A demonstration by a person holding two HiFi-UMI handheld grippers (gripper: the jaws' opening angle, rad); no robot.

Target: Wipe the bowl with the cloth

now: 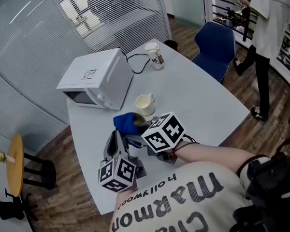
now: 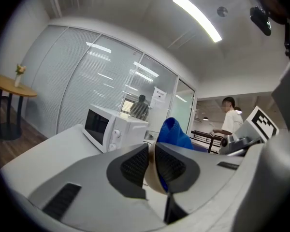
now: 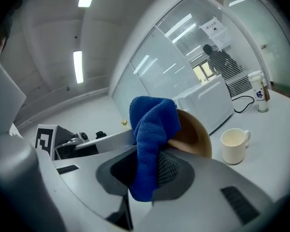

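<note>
A tan bowl (image 3: 197, 137) is held tilted above the white table (image 1: 198, 95), with its opening turned toward the right gripper view. My left gripper (image 2: 152, 159) is shut on the bowl's rim (image 2: 153, 175), which shows as a thin tan edge between the dark pads. My right gripper (image 3: 147, 167) is shut on a blue cloth (image 3: 152, 129). The cloth is bunched upward and lies against the bowl's inner side. In the head view the blue cloth (image 1: 126, 122) sits just beyond both marker cubes, and the bowl is mostly hidden behind it.
On the table a white microwave (image 1: 97, 79) stands at the back left, a cream mug (image 1: 144, 103) just beyond the cloth, and a paper cup (image 1: 155, 55) with a black cable farther back. A blue chair (image 1: 215, 47) and a walking person (image 1: 268, 28) are at the right.
</note>
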